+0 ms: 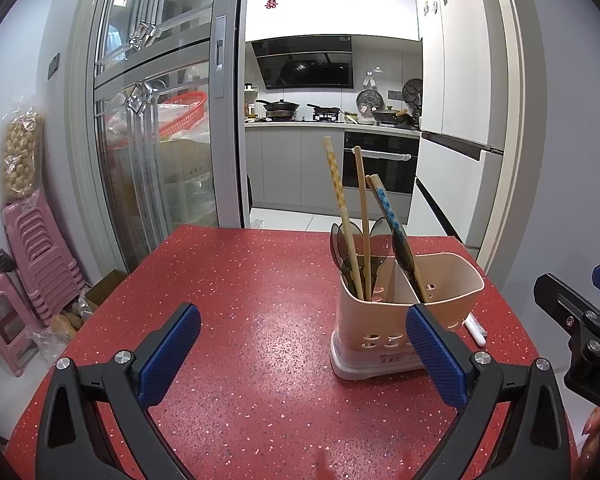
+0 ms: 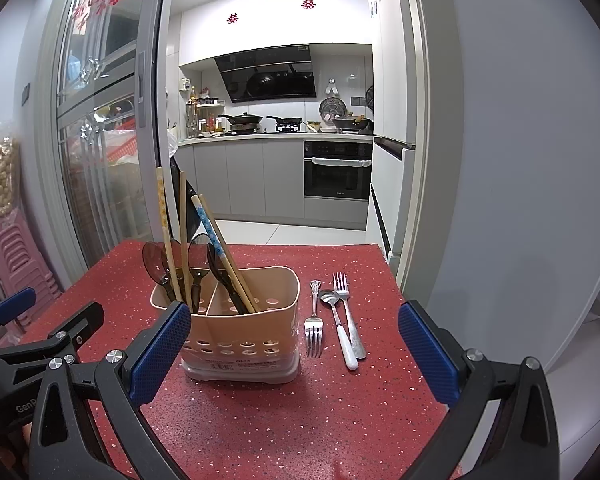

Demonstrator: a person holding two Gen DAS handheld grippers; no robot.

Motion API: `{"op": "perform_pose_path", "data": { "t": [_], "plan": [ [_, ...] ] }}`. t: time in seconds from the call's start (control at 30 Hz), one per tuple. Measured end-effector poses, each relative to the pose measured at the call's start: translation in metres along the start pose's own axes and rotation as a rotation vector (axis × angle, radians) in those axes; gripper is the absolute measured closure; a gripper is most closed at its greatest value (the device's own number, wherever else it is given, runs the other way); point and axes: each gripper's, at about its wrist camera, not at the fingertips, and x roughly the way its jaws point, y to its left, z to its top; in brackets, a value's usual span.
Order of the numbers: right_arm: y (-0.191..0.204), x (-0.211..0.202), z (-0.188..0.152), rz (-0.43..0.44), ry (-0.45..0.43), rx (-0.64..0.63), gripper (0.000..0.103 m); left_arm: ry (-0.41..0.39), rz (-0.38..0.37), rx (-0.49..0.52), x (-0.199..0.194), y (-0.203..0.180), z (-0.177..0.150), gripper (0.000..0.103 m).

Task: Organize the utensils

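Blue-padded fingers of the right claw (image 2: pixel 294 346) and left claw (image 1: pixel 302 352) stand spread wide, holding nothing, above the red speckled bench (image 2: pixel 260 408). Beyond them sits the pink caddy (image 2: pixel 244 332), already stocked with chopsticks (image 2: pixel 162 216) and dark spoons (image 2: pixel 156 266). Just right of it lie two forks (image 2: pixel 313 330) and a white-handled spoon (image 2: pixel 342 334), loose. Picking these up seems next: the right claw must descend and pinch one thin handle flat against the bench.

Home kitchen, range hood (image 2: pixel 266 74), stove pans (image 2: pixel 242 119), built-in oven (image 2: pixel 337 169)
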Motion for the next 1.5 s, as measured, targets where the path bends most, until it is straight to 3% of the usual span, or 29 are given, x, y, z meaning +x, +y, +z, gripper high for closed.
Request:
{"op": "perform_pose_path", "data": {
  "t": [1.5],
  "plan": [
    [-0.0017,0.0008,-0.001,0.003,0.002,-0.002,0.0,0.019,-0.006,0.001,0.0024,-0.0004,-0.0035,0.0]
  ]
}}
